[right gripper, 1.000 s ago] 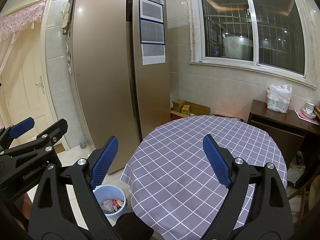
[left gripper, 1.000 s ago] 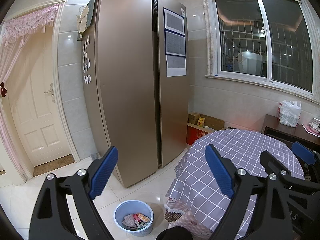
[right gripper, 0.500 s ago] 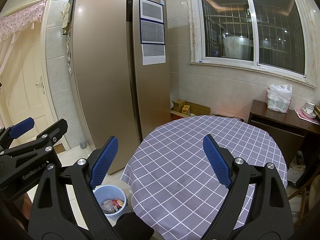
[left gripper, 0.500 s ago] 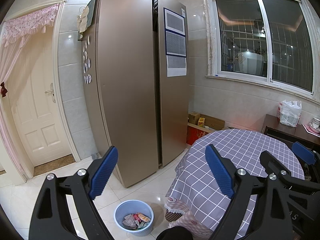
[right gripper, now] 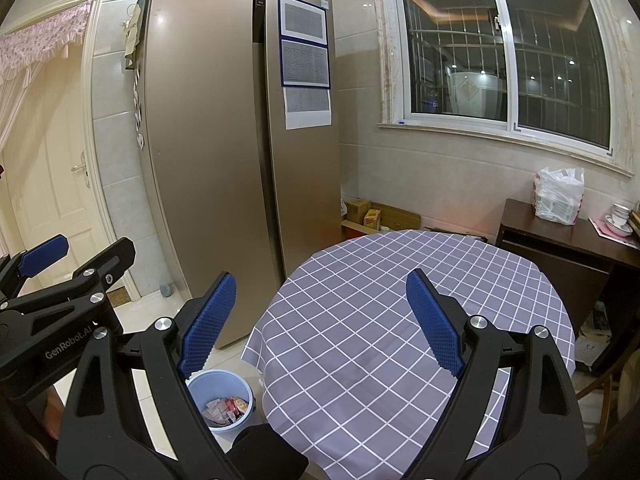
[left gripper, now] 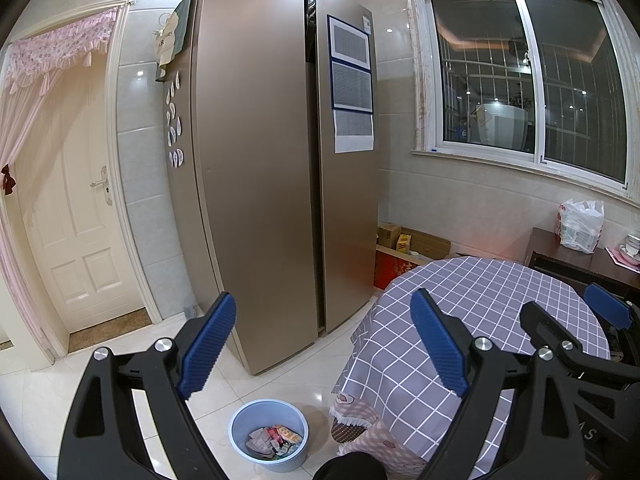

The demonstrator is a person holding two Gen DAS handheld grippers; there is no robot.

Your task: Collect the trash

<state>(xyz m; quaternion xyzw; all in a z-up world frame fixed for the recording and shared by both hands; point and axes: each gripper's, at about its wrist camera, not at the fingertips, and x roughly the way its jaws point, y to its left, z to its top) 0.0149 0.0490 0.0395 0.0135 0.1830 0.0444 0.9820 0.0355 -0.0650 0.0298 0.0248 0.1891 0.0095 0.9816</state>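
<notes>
Both tools are held above the near edge of the round table [right gripper: 400, 320], which is covered by a grey checked cloth. The left gripper [left gripper: 324, 344] has its jaws spread wide with nothing between the blue pads; the right gripper [right gripper: 320, 320] is likewise wide open and empty. The task's trash lies in the blue bin [left gripper: 268, 436] on the floor tiles, just left of the table and near the front of the gold refrigerator [left gripper: 260, 160]; crumpled paper and coloured wrappers cover its bottom. No loose trash shows on the visible part of the tablecloth or on the floor around the bin. Judged from this layout, the collecting step appears complete or nearly so, and the tools are in a waiting stance between actions. If any item remains, the next move calls for locating it first, since none is in view, then lowering an open gripper over it and closing on it. Light wrappers would need a firm pinch before being carried left to the bin. The white plastic bag [right gripper: 558, 196] on the dark sideboard at far right is well apart from both tools.
</notes>
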